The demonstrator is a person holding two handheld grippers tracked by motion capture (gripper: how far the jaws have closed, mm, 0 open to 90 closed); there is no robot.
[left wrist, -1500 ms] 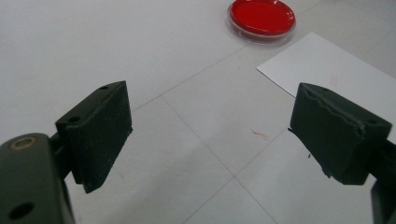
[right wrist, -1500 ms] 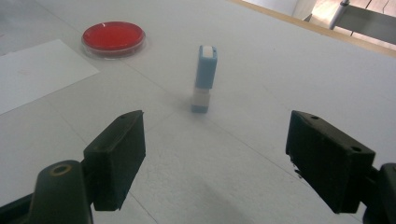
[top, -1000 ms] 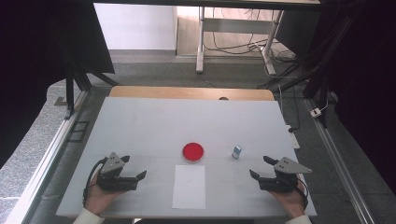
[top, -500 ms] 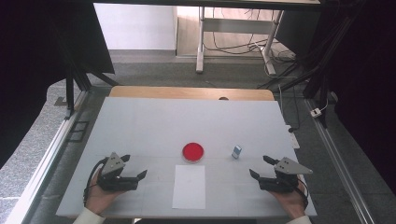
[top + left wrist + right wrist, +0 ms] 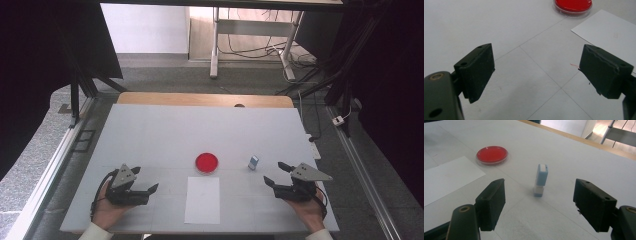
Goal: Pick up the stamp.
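A round red dish (image 5: 206,162) sits near the middle of the white table (image 5: 200,130), also seen as the red dish (image 5: 573,5) and the red dish (image 5: 492,154). Just in front of it lies a white paper sheet (image 5: 202,199). A small blue-and-white block (image 5: 253,162) stands upright to the dish's right; the same block (image 5: 541,180) rises ahead of my right gripper's jaws. My left gripper (image 5: 152,189) rests open at the front left, with nothing between its jaws. My right gripper (image 5: 275,173) is open at the front right, a short way from the block.
A wooden strip (image 5: 205,99) runs along the table's far edge. Beyond it stand a white table leg (image 5: 215,45) and floor cables (image 5: 260,50). Metal rails (image 5: 50,165) flank both sides. A white power strip (image 5: 314,148) sits off the table's right edge.
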